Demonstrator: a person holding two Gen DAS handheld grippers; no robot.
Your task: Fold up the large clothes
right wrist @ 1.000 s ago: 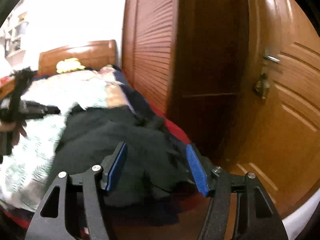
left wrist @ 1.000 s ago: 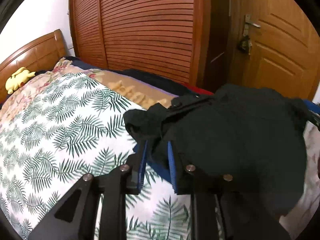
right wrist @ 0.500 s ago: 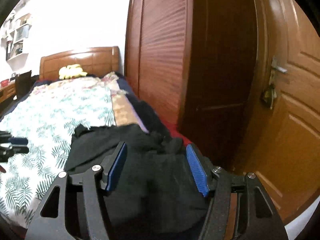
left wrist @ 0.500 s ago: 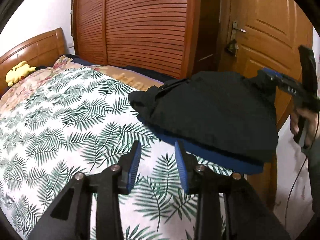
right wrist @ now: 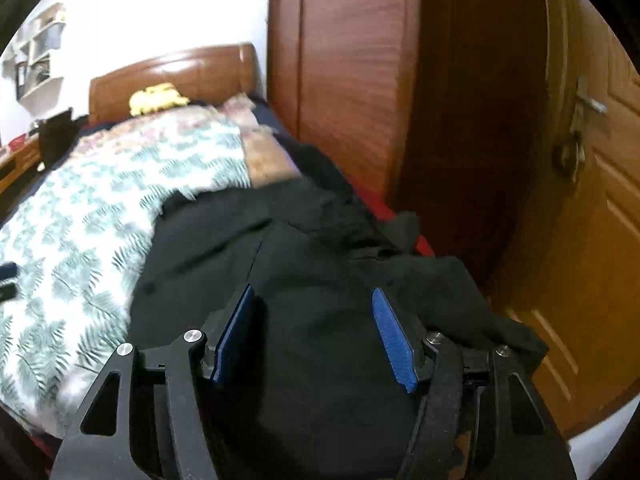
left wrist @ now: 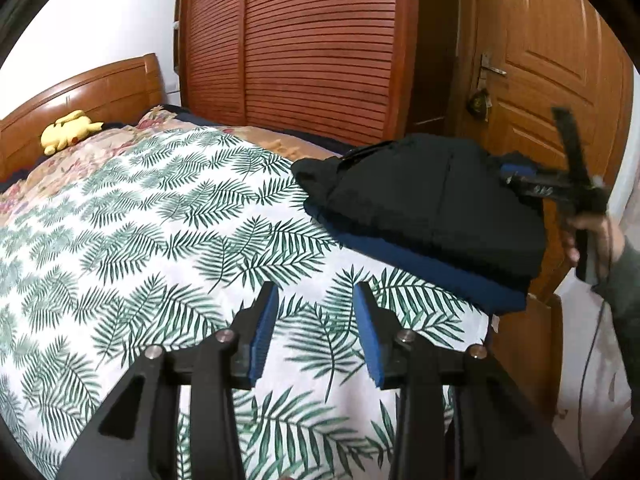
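Observation:
A folded black garment (left wrist: 432,196) lies on a folded dark blue one (left wrist: 436,276) at the bed's right foot corner. My left gripper (left wrist: 316,300) is open and empty above the leaf-print bedspread (left wrist: 140,240), well short of the pile. My right gripper (right wrist: 312,304) is open and empty just above the black garment (right wrist: 320,272); it also shows in the left wrist view (left wrist: 520,172) at the pile's far right edge.
A wooden headboard (left wrist: 80,92) with a yellow plush toy (left wrist: 68,132) is at the far end. A slatted wardrobe (left wrist: 300,48) and a wooden door (left wrist: 540,60) stand close beside the bed. A wooden footboard corner (left wrist: 532,320) sits below the pile.
My left gripper let go of the black garment and pulled back over the bedspread, jaws wider. The folded pile now rests on the bed. My right gripper moved in over it.

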